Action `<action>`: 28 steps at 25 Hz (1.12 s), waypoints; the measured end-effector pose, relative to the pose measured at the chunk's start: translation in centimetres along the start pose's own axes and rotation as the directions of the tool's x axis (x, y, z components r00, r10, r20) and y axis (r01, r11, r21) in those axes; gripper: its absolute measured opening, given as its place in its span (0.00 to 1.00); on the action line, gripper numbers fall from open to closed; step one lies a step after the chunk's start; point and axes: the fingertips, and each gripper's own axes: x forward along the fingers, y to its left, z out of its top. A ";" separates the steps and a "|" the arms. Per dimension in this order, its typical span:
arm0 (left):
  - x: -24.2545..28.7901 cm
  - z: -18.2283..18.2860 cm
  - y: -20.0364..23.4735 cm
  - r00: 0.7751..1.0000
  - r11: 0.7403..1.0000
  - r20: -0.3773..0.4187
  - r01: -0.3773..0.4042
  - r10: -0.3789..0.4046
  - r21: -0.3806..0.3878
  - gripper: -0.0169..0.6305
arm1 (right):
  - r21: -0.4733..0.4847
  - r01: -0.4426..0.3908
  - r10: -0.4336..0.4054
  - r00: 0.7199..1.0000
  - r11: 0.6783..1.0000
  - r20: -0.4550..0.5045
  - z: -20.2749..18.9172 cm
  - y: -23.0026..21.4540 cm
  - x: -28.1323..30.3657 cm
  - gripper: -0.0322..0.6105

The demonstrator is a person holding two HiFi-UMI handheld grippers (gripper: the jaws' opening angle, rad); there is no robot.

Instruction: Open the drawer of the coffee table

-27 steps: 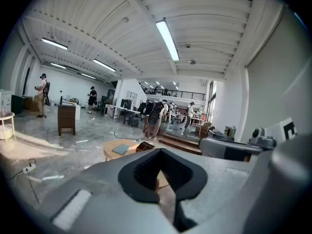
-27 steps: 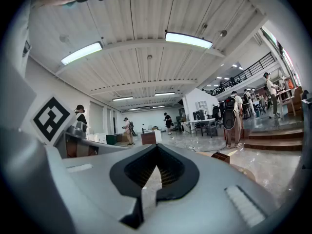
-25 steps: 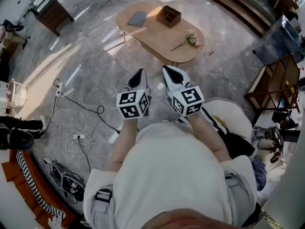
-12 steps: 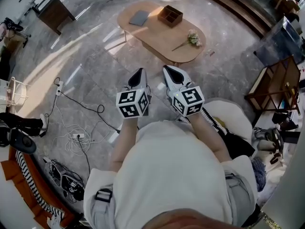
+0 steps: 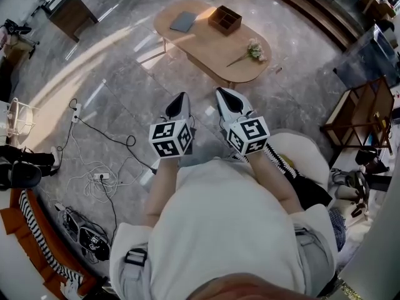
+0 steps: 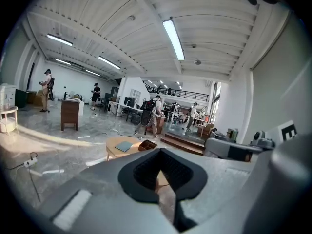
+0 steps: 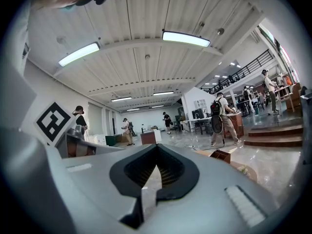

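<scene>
Almost nothing has changed since a second ago. Both claws stay in the same spot, close to the person's white shirt point(image 5: 225, 230), and the oval bench point(image 5: 206, 52) is still far ahead on the grey floor point(image 5: 125, 86). The left claw point(image 5: 182, 96) is clenched. Its two black tips are pressed together, with nothing between them, and it touches nothing. The right claw point(image 5: 221, 92) is just beside it, also clenched tight and holding nothing. Both point out toward the bench and are well apart from it. The bench stands far from the claws, a little to the right. On top lie a flat grey pad point(image 5: 183, 22) at the far left end, a brown wooden box point(image 5: 224, 19) just right of the pad, and a small bunch of pale flowers point(image 5: 252, 50) at the near right end. The drawer cannot be made out from here. White cables point(image 5: 100, 180) lie on the floor at the near left.
</scene>
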 end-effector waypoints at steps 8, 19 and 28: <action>2.5 1.0 3.1 1.000 1.000 0.002 0.006 -0.006 0.004 0.03 | -0.002 0.000 0.000 1.000 1.000 -0.016 -0.6 -0.5 3.5 0.05; 9.8 5.4 12.0 0.994 0.994 -0.033 0.103 -0.102 0.027 0.03 | -0.002 0.089 -0.089 0.996 0.996 -0.001 0.0 -1.2 15.5 0.05; 16.4 10.1 18.9 0.980 0.980 -0.072 0.190 -0.186 0.055 0.03 | 0.005 0.185 -0.185 0.983 0.983 0.009 1.5 -2.3 24.6 0.05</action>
